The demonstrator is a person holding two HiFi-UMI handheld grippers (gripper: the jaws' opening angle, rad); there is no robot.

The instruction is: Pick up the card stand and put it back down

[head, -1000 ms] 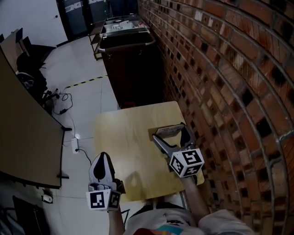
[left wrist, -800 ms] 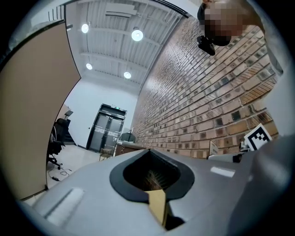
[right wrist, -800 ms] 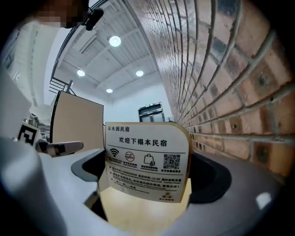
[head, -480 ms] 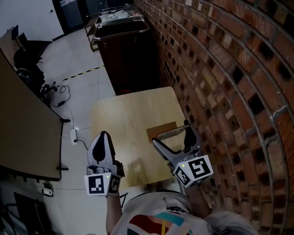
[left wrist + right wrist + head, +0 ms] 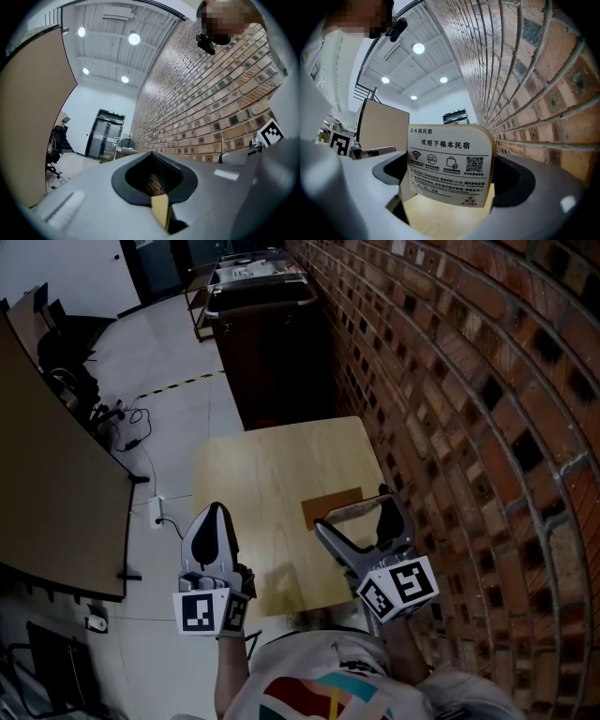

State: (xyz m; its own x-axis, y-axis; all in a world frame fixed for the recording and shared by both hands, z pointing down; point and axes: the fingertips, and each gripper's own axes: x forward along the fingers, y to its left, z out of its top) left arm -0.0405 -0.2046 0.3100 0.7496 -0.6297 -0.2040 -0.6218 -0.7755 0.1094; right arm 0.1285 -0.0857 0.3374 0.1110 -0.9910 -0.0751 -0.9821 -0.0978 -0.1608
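A brick wall runs along the right of the counter, and pale tiled floor spreads out to the counter's left and beyond its far end. A big tan partition stands well to the left of the counter, and a dark cart sits against the wall just past the counter's far edge. The counter itself is a small light-wood top set against the bricks. The left tool hangs over the counter's near left edge with its jaws pressed together and nothing between them. The right tool is over the counter's near right part, close to the wall. Its jaws are set wide and pinch the card stand by its two side edges. The card stands upright, with its printed white face, icons and a square code turned toward the tool. Whether its foot touches the counter or hangs just above it cannot be told. A darker brown rectangle lies on the counter just beyond the card.
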